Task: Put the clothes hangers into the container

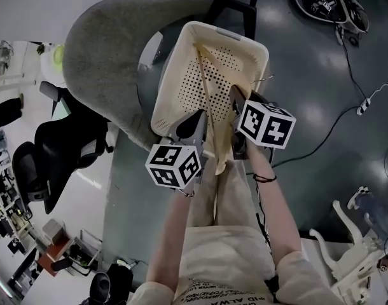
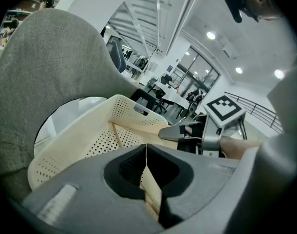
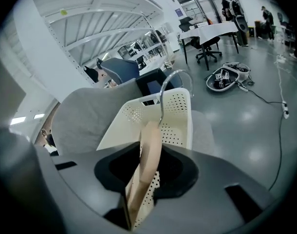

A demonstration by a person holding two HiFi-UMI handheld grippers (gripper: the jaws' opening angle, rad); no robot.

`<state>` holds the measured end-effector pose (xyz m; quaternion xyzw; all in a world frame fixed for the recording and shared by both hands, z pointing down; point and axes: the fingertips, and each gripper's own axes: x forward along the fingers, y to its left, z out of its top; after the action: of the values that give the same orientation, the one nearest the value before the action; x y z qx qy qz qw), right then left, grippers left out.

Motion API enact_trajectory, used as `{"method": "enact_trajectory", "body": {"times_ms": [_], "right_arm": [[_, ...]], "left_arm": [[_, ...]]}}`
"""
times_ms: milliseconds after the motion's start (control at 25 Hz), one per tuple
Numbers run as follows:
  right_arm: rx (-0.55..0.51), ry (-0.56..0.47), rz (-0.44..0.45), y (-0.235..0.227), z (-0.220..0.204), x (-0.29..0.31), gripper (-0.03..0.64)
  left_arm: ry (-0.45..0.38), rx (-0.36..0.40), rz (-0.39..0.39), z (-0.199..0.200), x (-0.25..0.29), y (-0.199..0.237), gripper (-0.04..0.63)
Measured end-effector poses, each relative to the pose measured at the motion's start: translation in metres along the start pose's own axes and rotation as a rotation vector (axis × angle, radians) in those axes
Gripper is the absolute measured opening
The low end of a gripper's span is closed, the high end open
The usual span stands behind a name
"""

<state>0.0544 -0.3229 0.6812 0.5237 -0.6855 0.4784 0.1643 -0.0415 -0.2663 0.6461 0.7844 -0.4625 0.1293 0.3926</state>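
Both forearms reach forward from the torso, the grippers side by side and tipped down over the near rim of the cream basket [image 1: 222,29], which sits on a grey chair [image 1: 105,49].

Left gripper [image 1: 195,124]: jaws drawn together, with the wood of the wooden hanger [image 1: 208,100] caught in the slit between them.

Right gripper [image 1: 235,100]: clamped on the same hanger near its neck. The wire hook [image 3: 161,101] rises just beyond the jaws.

Hanger tilted: far corner inside the basket near the far rim, near end out past the near rim, between the two marker cubes.
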Motion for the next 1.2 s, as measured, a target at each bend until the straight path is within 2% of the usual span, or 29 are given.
{"method": "enact_trajectory", "body": {"times_ms": [360,760,920,1040,1200], "right_arm": [[-0.125,0.044,-0.097,-0.008,-0.008,-0.001,0.133],[-0.301,-0.006,-0.276,-0.013,-0.006,-0.011,0.206],[-0.32,-0.022,-0.323,-0.017,-0.006,-0.014,0.213],[-0.285,-0.037,-0.365,-0.022,-0.008,-0.02,0.221],[-0.29,-0.041,-0.373,-0.023,-0.009,-0.021,0.221]], "left_arm": [[-0.004,0.001,0.001,-0.005,0.0,-0.003,0.023],[-0.018,0.001,0.005,-0.003,-0.001,-0.003,0.023],[-0.02,0.006,0.008,-0.004,-0.002,-0.004,0.023],[-0.023,0.006,0.01,-0.005,-0.003,-0.005,0.023],[-0.027,0.006,0.008,-0.005,-0.002,-0.008,0.023]]}}
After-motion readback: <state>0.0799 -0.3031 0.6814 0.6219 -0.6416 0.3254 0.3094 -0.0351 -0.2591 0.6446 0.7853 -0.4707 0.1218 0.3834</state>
